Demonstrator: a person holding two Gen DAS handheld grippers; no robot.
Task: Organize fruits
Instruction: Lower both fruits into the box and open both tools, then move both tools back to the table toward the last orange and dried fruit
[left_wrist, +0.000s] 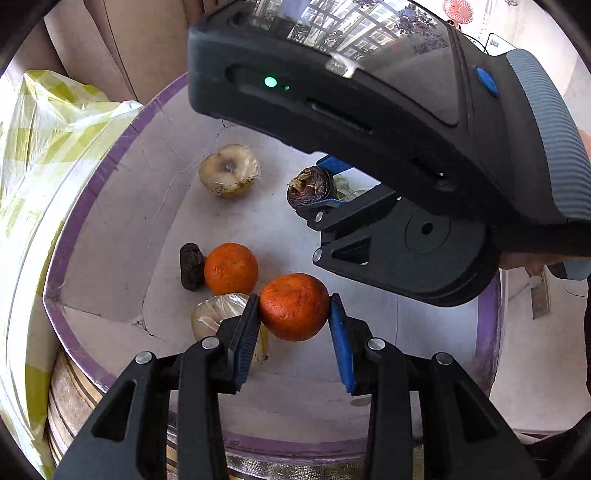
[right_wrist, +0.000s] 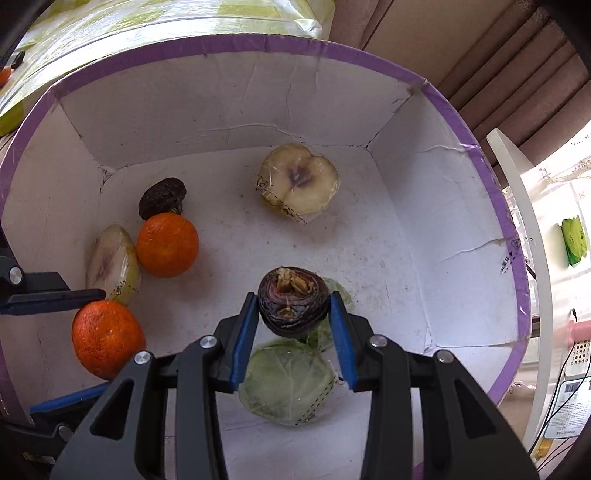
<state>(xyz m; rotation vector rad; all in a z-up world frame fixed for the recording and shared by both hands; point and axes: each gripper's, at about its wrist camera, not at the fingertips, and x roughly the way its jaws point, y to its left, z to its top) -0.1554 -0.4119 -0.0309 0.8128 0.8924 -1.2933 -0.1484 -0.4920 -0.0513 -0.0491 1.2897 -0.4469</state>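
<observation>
The left claw (left_wrist: 294, 314) is clamped on a round, rough-skinned orange mandarin (left_wrist: 294, 306), its blue pads (left_wrist: 341, 339) pressing both sides of the fruit above the floor of a white cardboard box with a purple-taped rim (right_wrist: 491, 192). The right claw (right_wrist: 293, 314) is clamped in the same way on a dark purple, wrinkled round fruit with a dried brown stem end (right_wrist: 293, 306), also inside the box. Just beyond the left claw's tips lies a second orange mandarin (left_wrist: 231, 268), touching a small shrivelled black fruit (left_wrist: 191, 266) on its far side. Under and beside the left claw's left finger sits a pale apple half wrapped in clear film (left_wrist: 216, 314). Farther ahead, between the two claws in the left wrist view, another film-wrapped pale apple half with a brownish core (left_wrist: 229, 170) lies cut face up on the box floor. Directly beneath the right claw rests a pale green cabbage piece in clear film (right_wrist: 288, 384), with more green showing just behind the held purple fruit. Outside the box, to the left of the left claw, lies a yellow-and-white checked plastic bag (left_wrist: 40, 147).
</observation>
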